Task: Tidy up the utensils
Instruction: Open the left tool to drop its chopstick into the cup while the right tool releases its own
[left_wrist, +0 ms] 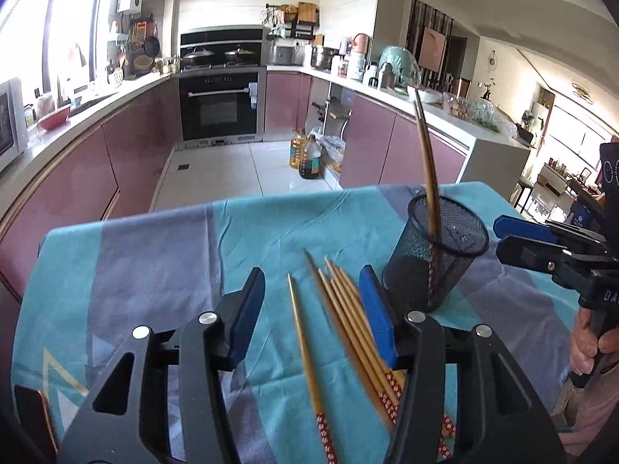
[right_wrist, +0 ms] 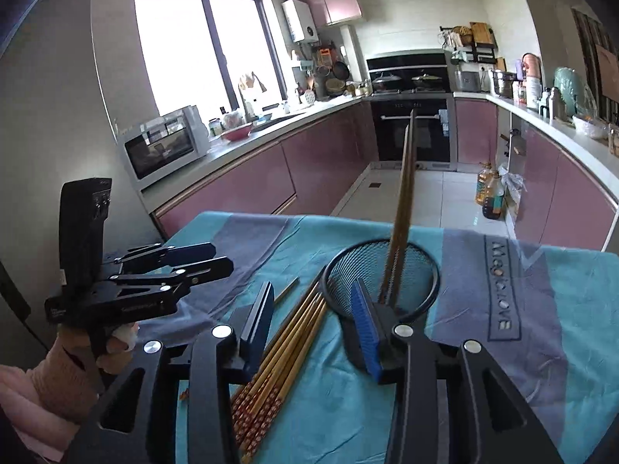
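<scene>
Several loose bamboo chopsticks [left_wrist: 340, 309] flat on teal-clothed table [left_wrist: 154, 255], long axes pointing 12 o'clock. Left hand-held gripper [left_wrist: 313, 309] nearer, half-open, straddling them, empty. Right hand-held gripper [right_wrist: 313, 324] half-open, empty. Black mesh cup [left_wrist: 437, 247] at 1 o'clock.

"DA" on right gripper [left_wrist: 499, 237], unclear lettering on tablecloth [right_wrist: 503, 286]

Tan chopsticks [left_wrist: 340, 309] with red-and-white patterned ends, black mesh cup [left_wrist: 437, 255], teal-and-grey tablecloth [left_wrist: 154, 255].

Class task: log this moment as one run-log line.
left gripper: open over loose chopsticks | right gripper: open | mesh cup: holds chopsticks
</scene>
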